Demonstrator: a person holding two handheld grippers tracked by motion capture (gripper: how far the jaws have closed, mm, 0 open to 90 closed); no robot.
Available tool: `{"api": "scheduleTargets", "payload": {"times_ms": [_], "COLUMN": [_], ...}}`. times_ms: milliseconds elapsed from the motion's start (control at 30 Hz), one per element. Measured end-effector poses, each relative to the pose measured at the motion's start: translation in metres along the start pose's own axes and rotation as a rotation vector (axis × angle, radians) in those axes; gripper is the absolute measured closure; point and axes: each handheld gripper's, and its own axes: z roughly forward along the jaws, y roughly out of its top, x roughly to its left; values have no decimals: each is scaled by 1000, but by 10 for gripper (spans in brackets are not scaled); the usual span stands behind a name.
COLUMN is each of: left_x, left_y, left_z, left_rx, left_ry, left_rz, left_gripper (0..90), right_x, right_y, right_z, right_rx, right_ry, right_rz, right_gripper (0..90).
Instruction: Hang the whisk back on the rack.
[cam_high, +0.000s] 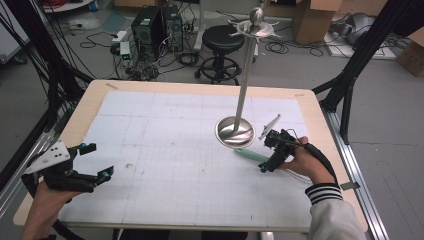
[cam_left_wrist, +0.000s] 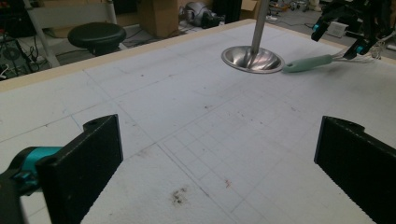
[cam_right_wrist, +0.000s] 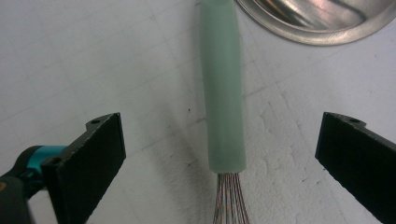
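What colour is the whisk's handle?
Pale mint green, clearest in the right gripper view: whisk handle.

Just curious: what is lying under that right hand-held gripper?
Under the right hand-held gripper, open, lies a whisk with a pale green handle on the white mat, beside the metal stand's base. Its wire end runs out of sight beneath the gripper.

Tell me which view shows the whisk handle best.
The right gripper view: the green whisk handle lies large and sharp between the open tongs, wires at its near end. The left gripper view shows it small and far off beside the stand base. The high view shows a sliver beside the right gripper.
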Motion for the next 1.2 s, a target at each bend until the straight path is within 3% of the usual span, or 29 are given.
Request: {"api": "scheduleTargets", "payload": {"times_ms": [200,267,433,500,600,867,1200], "left_x": [0,0,0,0,0,1,1], "left_y": [0,0,0,0,0,-1,-1], "left_z": [0,0,0,0,0,0,1], "left_rx": [1,0,0,1,2,4,5], "left_ry": [-1,-2,-2,-2,-1,-3,-4], "left_rz": [2,1,-1,0,0,-2,-4], "left_gripper": [17,17,17,17,17,17,17], "right_x": [2,2,2,2,1,-2,-2], "right_y": [1,2,2,2,2,2,3], "right_z": [8,10,14,15,17,19,21], "right_rx": [35,40,62,68,76,95,121], "right_ry": [-4,-2,6,3,-10,-13,-8], "right_rz": [-11,-13,9,13,14,30,30], "right_gripper": [6,50,75,160,188,418,534]}}
